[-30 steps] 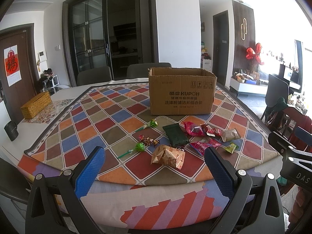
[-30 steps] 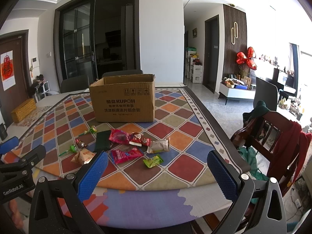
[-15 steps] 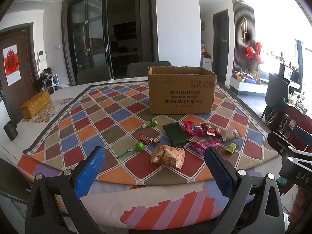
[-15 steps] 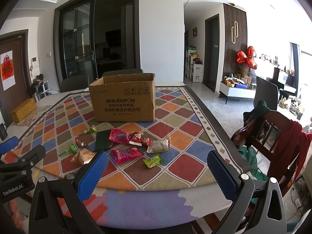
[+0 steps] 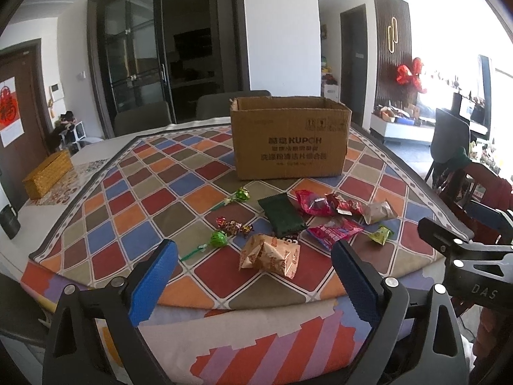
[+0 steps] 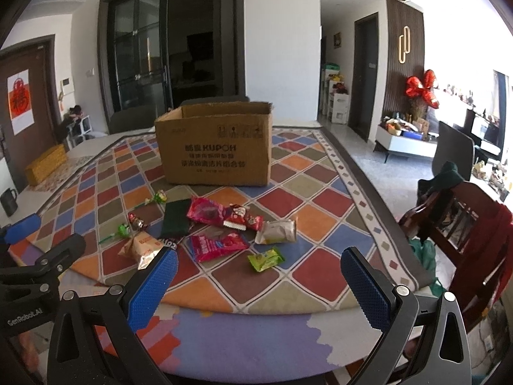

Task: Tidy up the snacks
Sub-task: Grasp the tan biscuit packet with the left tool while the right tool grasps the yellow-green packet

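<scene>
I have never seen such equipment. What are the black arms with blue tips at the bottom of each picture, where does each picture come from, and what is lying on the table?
There is no robot here. A person holds a two-finger gripper in each hand, and a wide-angle camera on each one looks forward along its fingers. One picture comes from the left gripper, the other from the right gripper. The blue tips are the finger pads.

Both grippers are open and hold nothing; the left jaws have just closed slightly, with nothing between them.

On the colourful diamond-patterned tablecloth stands an open brown cardboard box. In front of it lie loose snacks: a dark green flat packet, a crumpled tan wrapper, two green lollipops, pink and red packets, and a small lime-green packet. Presumably the snacks go into the box.
</scene>
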A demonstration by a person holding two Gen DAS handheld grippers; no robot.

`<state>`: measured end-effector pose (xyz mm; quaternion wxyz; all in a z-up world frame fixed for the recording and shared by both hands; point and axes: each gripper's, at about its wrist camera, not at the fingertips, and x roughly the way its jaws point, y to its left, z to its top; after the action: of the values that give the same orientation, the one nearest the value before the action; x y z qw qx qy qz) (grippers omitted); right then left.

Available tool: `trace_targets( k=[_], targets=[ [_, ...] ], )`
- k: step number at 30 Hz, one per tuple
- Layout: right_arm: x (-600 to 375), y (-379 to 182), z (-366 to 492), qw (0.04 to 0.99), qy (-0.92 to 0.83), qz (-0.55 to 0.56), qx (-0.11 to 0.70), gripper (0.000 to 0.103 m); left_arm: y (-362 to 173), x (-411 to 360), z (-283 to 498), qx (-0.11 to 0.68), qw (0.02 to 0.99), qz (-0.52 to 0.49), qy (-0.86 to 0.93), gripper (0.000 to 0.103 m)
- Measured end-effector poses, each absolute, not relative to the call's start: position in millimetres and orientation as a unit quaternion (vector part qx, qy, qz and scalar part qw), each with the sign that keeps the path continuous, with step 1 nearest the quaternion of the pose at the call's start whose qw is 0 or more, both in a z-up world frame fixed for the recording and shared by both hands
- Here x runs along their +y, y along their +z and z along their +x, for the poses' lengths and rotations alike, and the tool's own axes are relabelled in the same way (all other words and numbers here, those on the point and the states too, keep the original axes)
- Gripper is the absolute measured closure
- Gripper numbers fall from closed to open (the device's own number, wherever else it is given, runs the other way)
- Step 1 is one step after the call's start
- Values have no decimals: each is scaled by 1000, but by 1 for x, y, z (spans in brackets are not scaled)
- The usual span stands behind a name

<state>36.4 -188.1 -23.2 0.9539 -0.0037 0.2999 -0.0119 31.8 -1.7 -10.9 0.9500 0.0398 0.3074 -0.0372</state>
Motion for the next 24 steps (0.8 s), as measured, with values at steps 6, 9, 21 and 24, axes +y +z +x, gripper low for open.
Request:
trace_targets(
  k=[6, 9, 21, 24],
  targets=[
    [-190, -35, 62, 946, -7, -8, 324, 1, -23, -7, 55, 318, 946, 44, -46, 8],
    [-190, -41, 76, 943, -7, -15, 332, 1, -29, -10, 66, 327, 942, 42, -54, 11],
    [-191, -81, 124, 915, 9, -5, 404, 18, -69, -10, 109, 401, 913, 24, -67, 19],
    [-191, -90, 130, 907, 10, -3, 421, 21, -77, -9, 117, 417, 906, 18, -70, 20]
  ],
)
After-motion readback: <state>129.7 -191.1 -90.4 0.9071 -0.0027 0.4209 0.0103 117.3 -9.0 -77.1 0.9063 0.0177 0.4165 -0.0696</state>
